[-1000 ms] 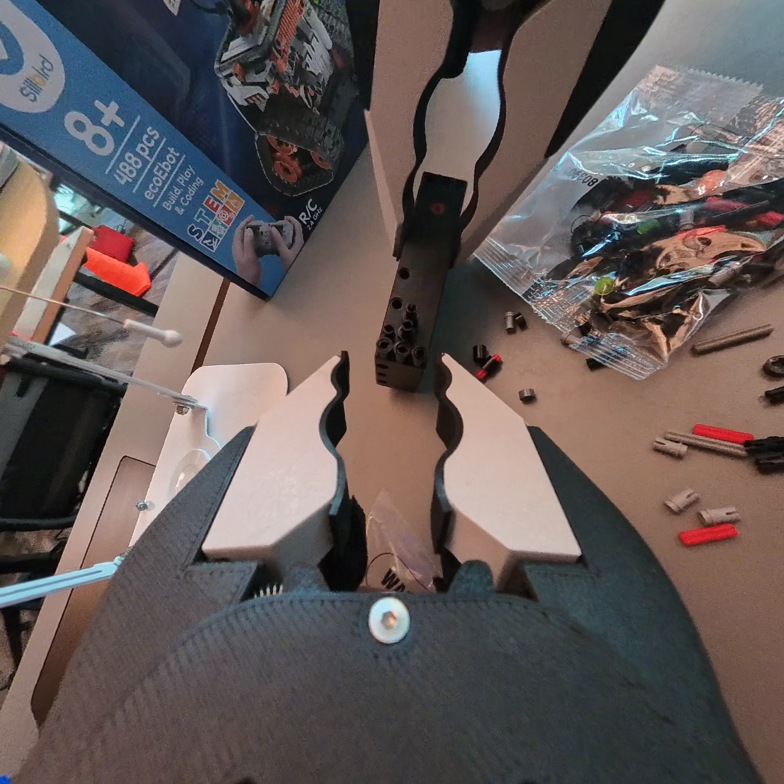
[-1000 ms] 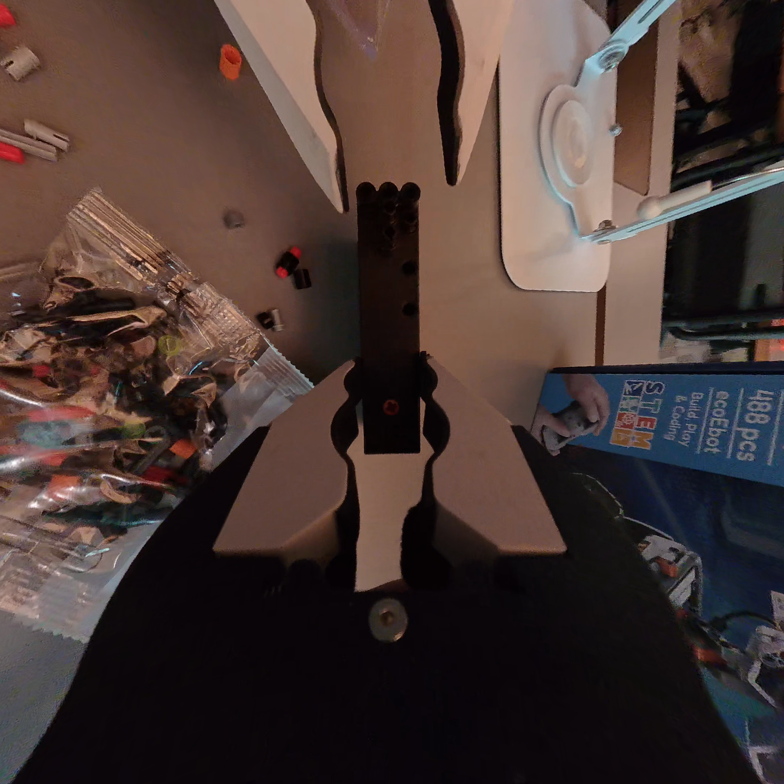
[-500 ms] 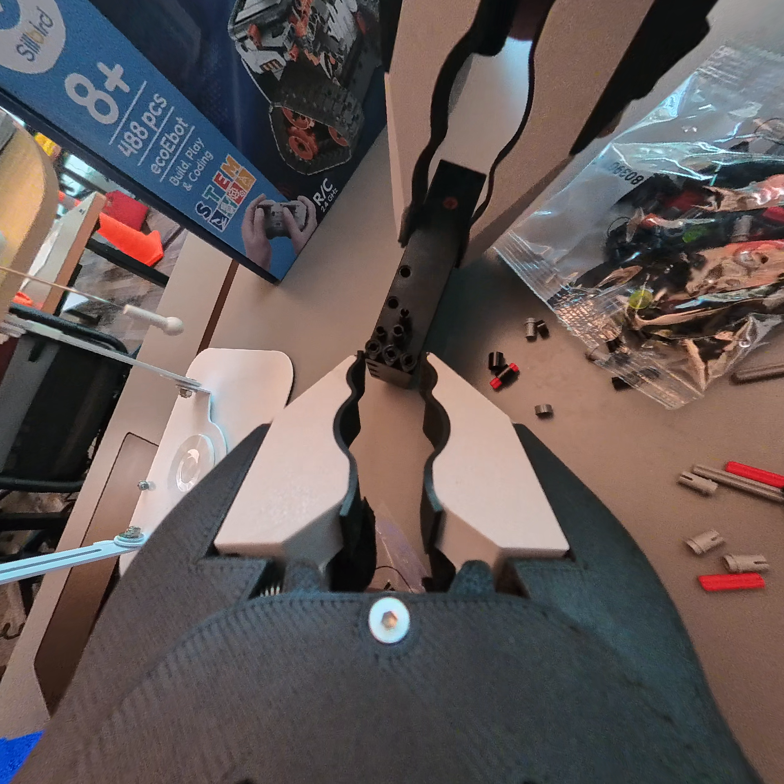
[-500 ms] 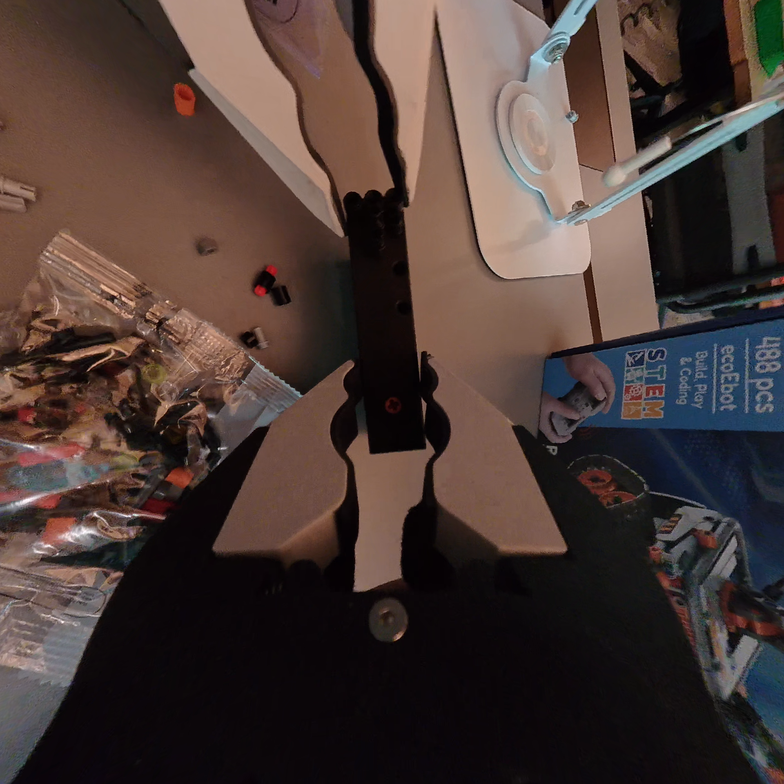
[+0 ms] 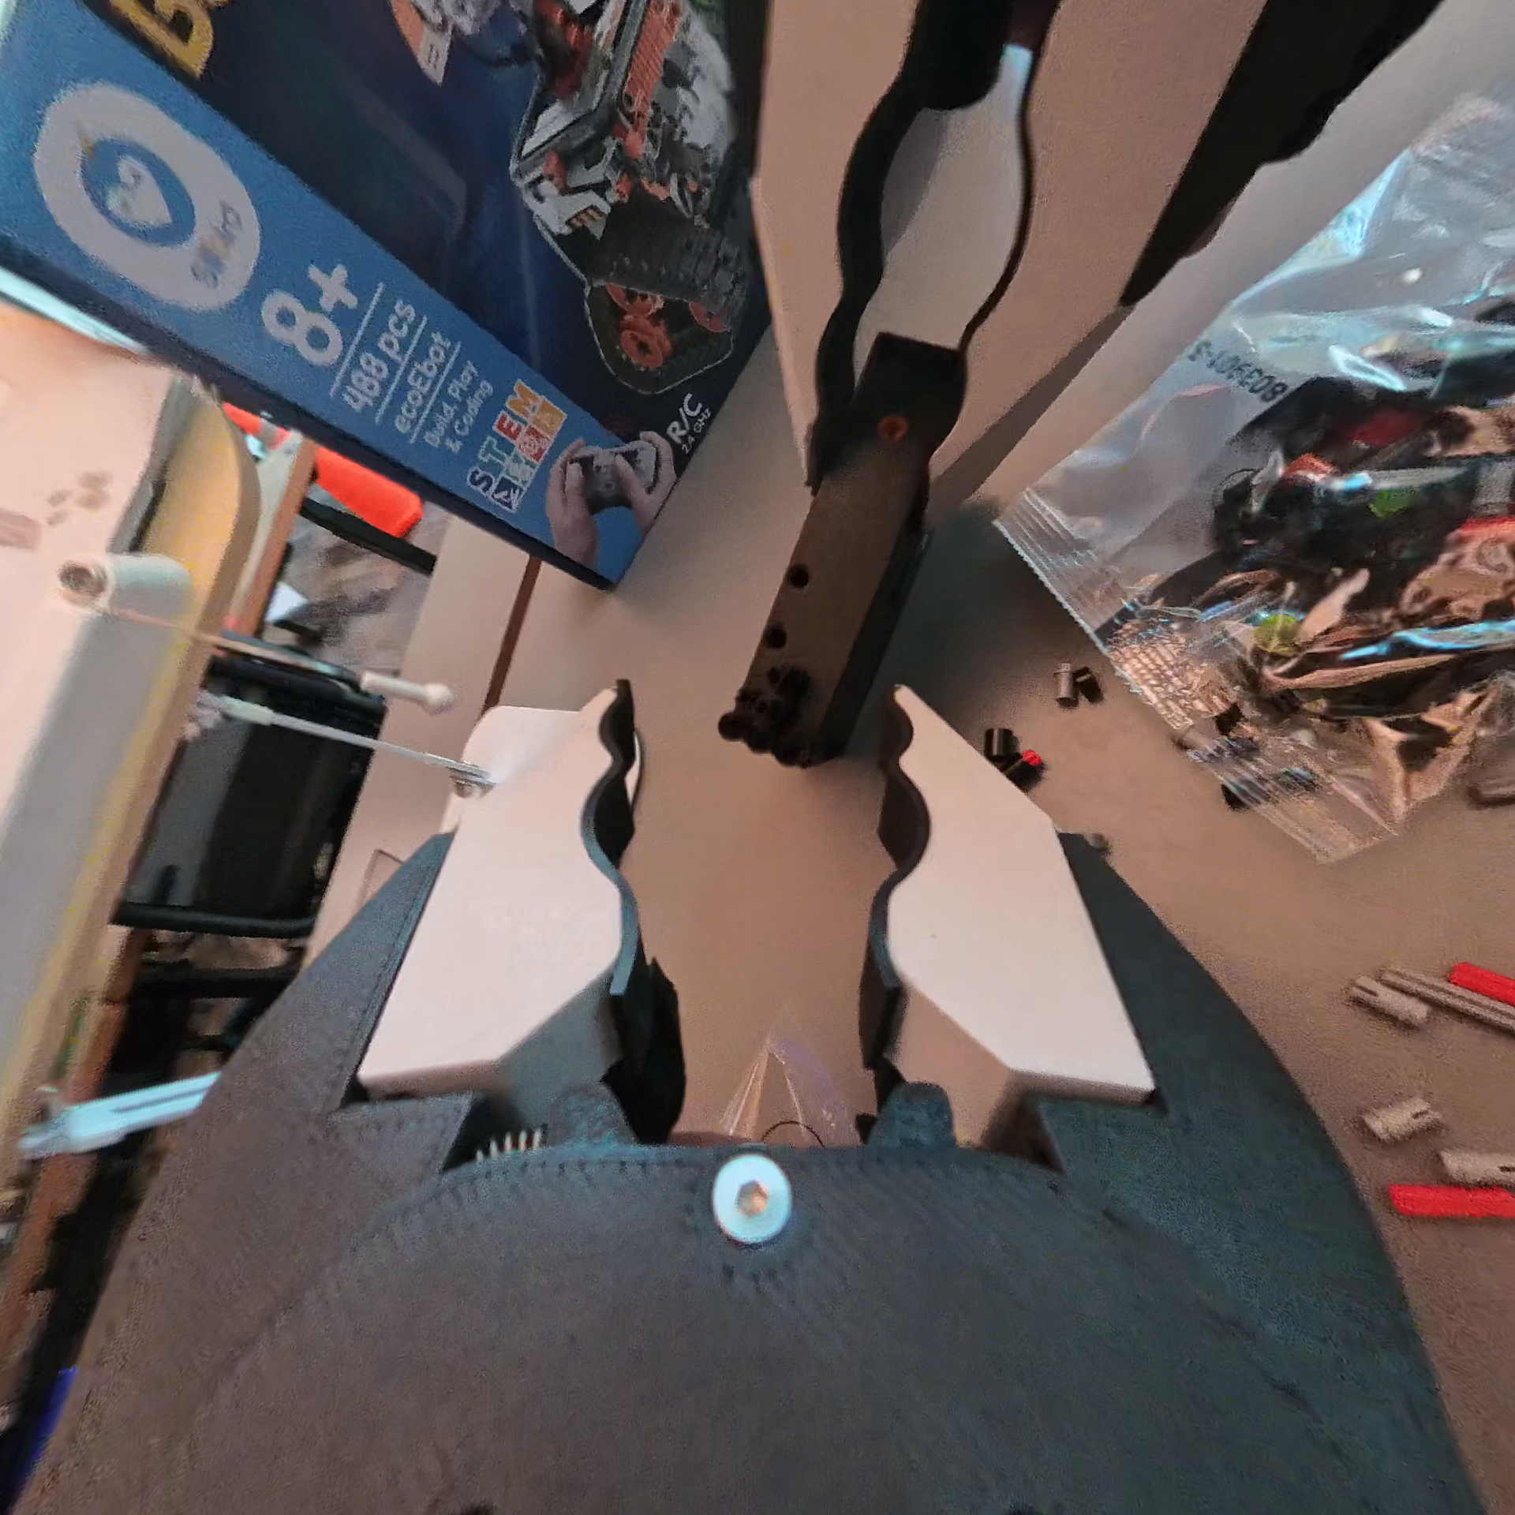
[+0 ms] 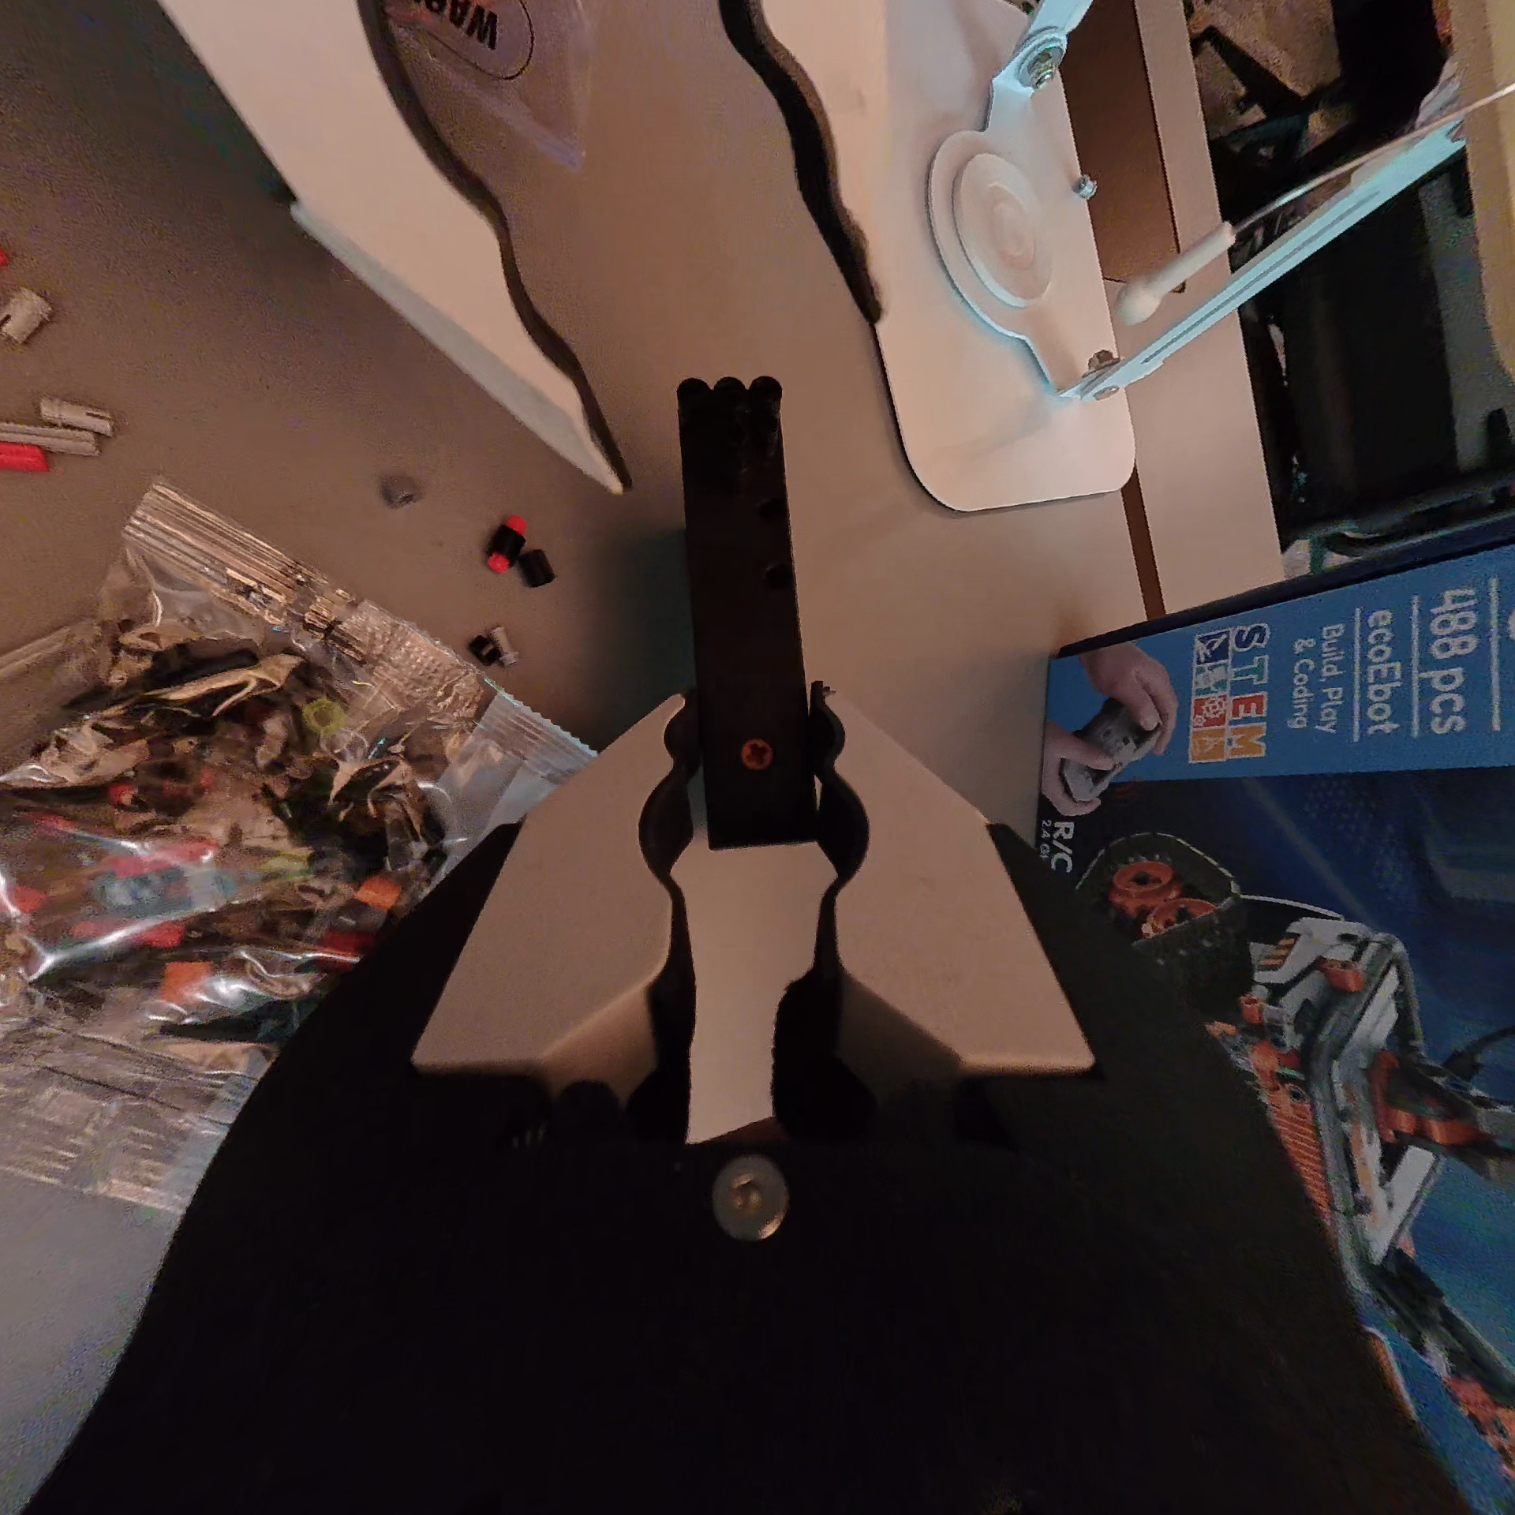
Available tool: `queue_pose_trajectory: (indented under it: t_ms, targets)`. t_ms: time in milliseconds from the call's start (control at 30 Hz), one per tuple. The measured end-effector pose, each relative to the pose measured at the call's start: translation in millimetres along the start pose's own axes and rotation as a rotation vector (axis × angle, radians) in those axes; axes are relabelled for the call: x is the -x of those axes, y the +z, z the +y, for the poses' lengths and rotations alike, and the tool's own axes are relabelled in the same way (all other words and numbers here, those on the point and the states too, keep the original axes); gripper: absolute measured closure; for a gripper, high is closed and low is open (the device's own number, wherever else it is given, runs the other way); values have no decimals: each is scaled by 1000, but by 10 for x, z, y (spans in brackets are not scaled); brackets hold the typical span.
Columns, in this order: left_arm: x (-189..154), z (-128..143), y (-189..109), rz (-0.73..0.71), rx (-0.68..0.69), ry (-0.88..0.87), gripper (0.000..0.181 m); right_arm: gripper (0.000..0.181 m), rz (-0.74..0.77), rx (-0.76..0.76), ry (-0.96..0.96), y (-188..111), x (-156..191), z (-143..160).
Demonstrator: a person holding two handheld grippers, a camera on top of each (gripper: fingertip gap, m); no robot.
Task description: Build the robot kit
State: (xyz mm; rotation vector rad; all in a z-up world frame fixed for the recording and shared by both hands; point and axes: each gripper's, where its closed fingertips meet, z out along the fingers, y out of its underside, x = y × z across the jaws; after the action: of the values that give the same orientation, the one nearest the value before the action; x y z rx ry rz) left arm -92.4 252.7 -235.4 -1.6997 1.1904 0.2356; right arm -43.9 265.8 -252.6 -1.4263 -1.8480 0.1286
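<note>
1. The long black studded plastic building block (image 6: 750, 623) is clamped at its near end by the right hand-held gripper (image 6: 752, 721), above the beige worktop (image 5: 738, 902).
2. The left hand-held gripper (image 5: 758, 721) gapes wide, empty, just short of the block's studded far tip.
3. A clear plastic bag of parts (image 5: 1312, 574) lies right of it, a blue cardboard box (image 5: 344, 270) left.

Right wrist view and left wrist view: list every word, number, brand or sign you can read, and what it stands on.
I do not copy out writing; these things bear it.
Blue box: white words, numbers and a coloured logo on its side.
Clear bag of parts: a dark code near its top, blurred.
Small clear bag: an oval mark, cut off by the frame.
Black block: none.
</note>
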Motion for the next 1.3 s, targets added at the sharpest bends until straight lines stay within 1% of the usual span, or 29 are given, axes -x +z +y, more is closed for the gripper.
queue_pose_trajectory:
  t_ms: [33, 100, 200, 300, 367, 467, 500, 567, 600, 667, 700, 733, 800, 833, 900, 967, 1000, 1067, 1167, 1200, 1267, 1300]
  targets:
    - [-24, -22, 7, -11, 18, 46, 125, 157, 10, 13, -14, -13, 13, -25]
    - [-52, -20, 39, -36, 67, 108, 134, 157, 31, 29, -45, -41, 55, -104]
    - [-147, 7, 70, -7, 82, 123, 157, 157, 68, 25, -83, -92, 96, -256]
    - [-149, 3, 59, 11, 59, 80, 158, 157, 86, -10, -113, -137, 105, -372]
    - [-89, -29, 20, 1, 18, 33, 158, 155, 126, -52, -100, -218, 9, -416]
    - [-39, -86, -42, 24, -62, -71, 161, 142, 115, -231, 71, -509, -197, -542]
    - [-41, -102, -56, 46, -85, -103, 164, 139, 106, -300, 136, -621, -275, -570]
    - [48, -167, -111, 27, -149, -147, 171, 132, 58, -417, 253, -816, -375, -588]
    - [64, -194, -141, 46, -170, -169, 175, 128, 31, -483, 306, -911, -416, -599]
    - [68, -264, -188, 86, -223, -234, 178, 133, -6, -582, 405, -1044, -512, -570]
    - [37, -250, -173, 105, -212, -243, 178, 134, -30, -581, 439, -1025, -532, -512]
    - [11, -223, -154, 113, -194, -228, 178, 133, -55, -549, 454, -955, -519, -435]
    - [-99, -176, -102, 153, -159, -215, 181, 135, -122, -457, 456, -755, -412, -288]
    - [-106, -157, -76, 139, -150, -202, 181, 135, -140, -419, 450, -659, -352, -232]
    - [-119, -148, -59, 145, -138, -207, 181, 134, -167, -339, 412, -479, -200, -146]
    - [-98, -182, -74, 146, -158, -219, 181, 127, -160, -246, 347, -257, -89, -45]
    - [-103, -185, -75, 153, -159, -219, 181, 123, -166, -219, 319, -150, -48, -13]
    - [-116, -189, -78, 165, -164, -224, 181, 124, -198, -208, 299, 41, 5, 2]
    - [-155, -193, -89, 186, -170, -225, 181, 133, -221, -172, 244, 282, 19, 64]
    - [-156, -192, -96, 188, -173, -225, 181, 147, -233, -181, 239, 317, 15, 58]
    - [-128, -179, -106, 185, -176, -237, 181, 151, -258, -208, 242, 328, 5, 30]
    - [-104, -159, -104, 178, -172, -241, 181, 151, -243, -209, 237, 317, -19, 23]
